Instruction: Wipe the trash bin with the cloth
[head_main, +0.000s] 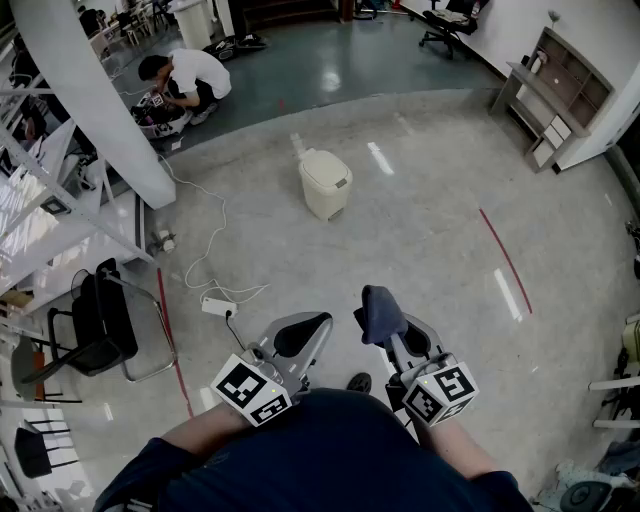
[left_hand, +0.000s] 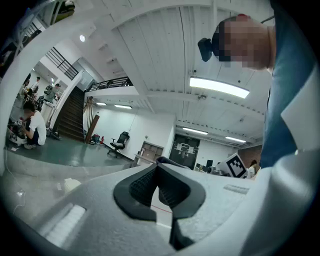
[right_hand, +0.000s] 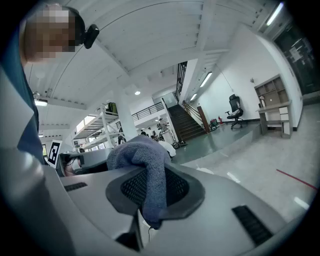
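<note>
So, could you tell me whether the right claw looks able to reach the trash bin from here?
Probably not yet. The right claw, shut on the cloth, is near the person's body; the trash bin stands well ahead. The floor between looks bare, so stepping closer should do.

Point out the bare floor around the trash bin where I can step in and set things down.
Bare floor lies right of the trash bin, out to the red line, and between the bin and the cloth in the right claw. Left is crowded: cable, power strip, black chair.
</note>
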